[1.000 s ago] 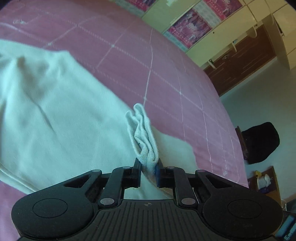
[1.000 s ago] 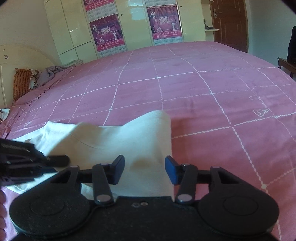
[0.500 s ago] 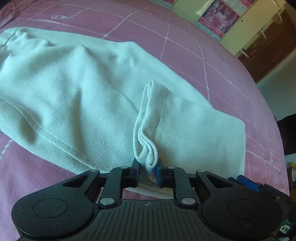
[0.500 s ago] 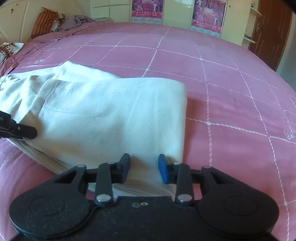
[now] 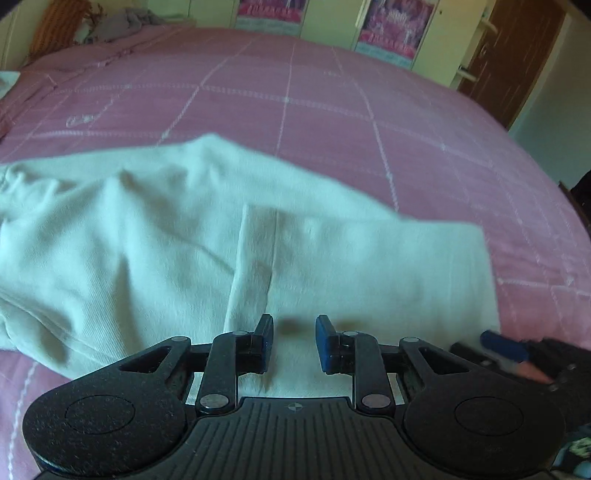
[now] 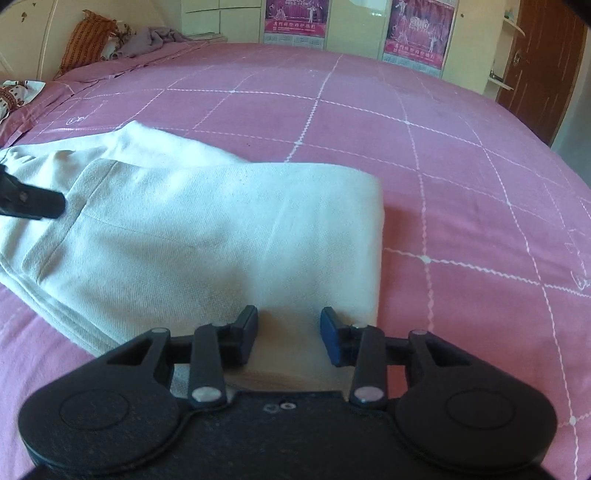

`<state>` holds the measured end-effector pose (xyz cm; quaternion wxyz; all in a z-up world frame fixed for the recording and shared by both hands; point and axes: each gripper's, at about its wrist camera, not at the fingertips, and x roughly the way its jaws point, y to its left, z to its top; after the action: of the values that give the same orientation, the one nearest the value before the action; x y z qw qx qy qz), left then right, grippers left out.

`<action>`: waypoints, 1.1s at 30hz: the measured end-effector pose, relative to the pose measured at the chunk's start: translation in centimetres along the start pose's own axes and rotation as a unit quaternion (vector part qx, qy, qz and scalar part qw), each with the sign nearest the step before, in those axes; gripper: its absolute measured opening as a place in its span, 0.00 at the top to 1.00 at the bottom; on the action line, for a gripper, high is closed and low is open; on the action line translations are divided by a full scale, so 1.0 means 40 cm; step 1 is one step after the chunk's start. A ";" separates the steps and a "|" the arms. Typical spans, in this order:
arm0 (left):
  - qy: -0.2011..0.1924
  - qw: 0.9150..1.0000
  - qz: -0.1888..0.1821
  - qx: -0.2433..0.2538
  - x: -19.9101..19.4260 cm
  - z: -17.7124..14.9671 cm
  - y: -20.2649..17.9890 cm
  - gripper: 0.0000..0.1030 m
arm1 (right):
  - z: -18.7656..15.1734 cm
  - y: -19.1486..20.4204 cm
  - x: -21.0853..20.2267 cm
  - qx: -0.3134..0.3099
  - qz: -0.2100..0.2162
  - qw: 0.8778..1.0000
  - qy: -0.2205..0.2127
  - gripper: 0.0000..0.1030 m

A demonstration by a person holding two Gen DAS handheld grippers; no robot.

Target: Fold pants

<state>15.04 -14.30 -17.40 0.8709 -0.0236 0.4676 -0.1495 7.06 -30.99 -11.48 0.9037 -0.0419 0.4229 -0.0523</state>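
Note:
White pants [image 5: 155, 236] lie folded over on the pink bedspread [image 5: 295, 107], the leg ends laid back over the upper part, with the hem edge [image 5: 255, 258] just ahead of my left gripper [image 5: 294, 341]. The left gripper is open and empty above the cloth. In the right wrist view the pants [image 6: 207, 236] show a straight fold at the right side. My right gripper [image 6: 289, 334] is open and empty over the near edge of the pants. The left gripper's fingers [image 6: 33, 201] show at the left edge there; the right gripper [image 5: 517, 354] shows at the lower right of the left view.
The bed has a white grid pattern. Pillows [image 6: 86, 38] and a grey cloth [image 6: 155, 37] lie at the head, far left. Cream cupboards with posters [image 6: 421, 29] stand behind, and a brown door [image 6: 539, 62] at the right.
My left gripper has let go of the pants' hem and opened; the hem now lies flat on the pants. My right gripper has opened slightly wider and stayed over the near edge.

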 end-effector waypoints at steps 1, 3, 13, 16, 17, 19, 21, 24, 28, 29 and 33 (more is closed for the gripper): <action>0.004 1.000 -0.006 0.004 0.019 -0.013 0.003 0.77 | 0.001 -0.001 -0.003 0.000 0.002 1.000 0.002 0.63; -0.006 1.000 -0.001 0.017 0.013 -0.020 -0.005 0.77 | 0.004 -0.010 -0.006 -0.003 0.010 1.000 0.008 0.62; -0.038 0.998 0.014 0.049 0.002 0.070 -0.049 0.77 | 0.072 -0.031 -0.020 0.006 0.031 0.999 -0.018 0.61; -0.044 0.997 0.019 0.056 0.023 0.100 -0.063 0.76 | 0.124 -0.042 0.004 0.001 0.022 0.999 -0.026 0.61; -0.042 0.997 0.021 0.057 0.034 0.107 -0.065 0.76 | 0.141 -0.045 0.015 0.001 0.018 0.999 -0.027 0.61; -0.035 0.998 0.021 0.049 0.062 0.117 -0.060 0.77 | 0.171 -0.056 0.041 0.004 0.007 1.000 -0.027 0.60; -0.028 0.998 0.020 0.048 0.085 0.119 -0.059 0.77 | 0.189 -0.070 0.075 0.012 0.001 1.000 -0.021 0.59; -0.017 0.999 0.016 0.038 0.118 0.115 -0.051 0.77 | 0.191 -0.082 0.129 0.009 -0.005 1.000 -0.002 0.57; -0.014 0.999 0.010 0.032 0.134 0.122 -0.044 0.77 | 0.187 -0.080 0.173 0.010 -0.010 1.000 0.008 0.56; -0.013 0.999 0.010 0.037 0.135 0.122 -0.045 0.77 | 0.191 -0.081 0.178 0.017 -0.010 1.000 0.011 0.55; -0.014 0.998 0.015 0.055 0.118 0.109 -0.053 0.77 | 0.199 -0.079 0.171 0.005 -0.011 1.000 0.021 0.55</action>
<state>20.54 -18.07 -18.39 0.8793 0.0291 0.4471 -0.1615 17.35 -34.74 -11.20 0.8940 -0.0410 0.4415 -0.0649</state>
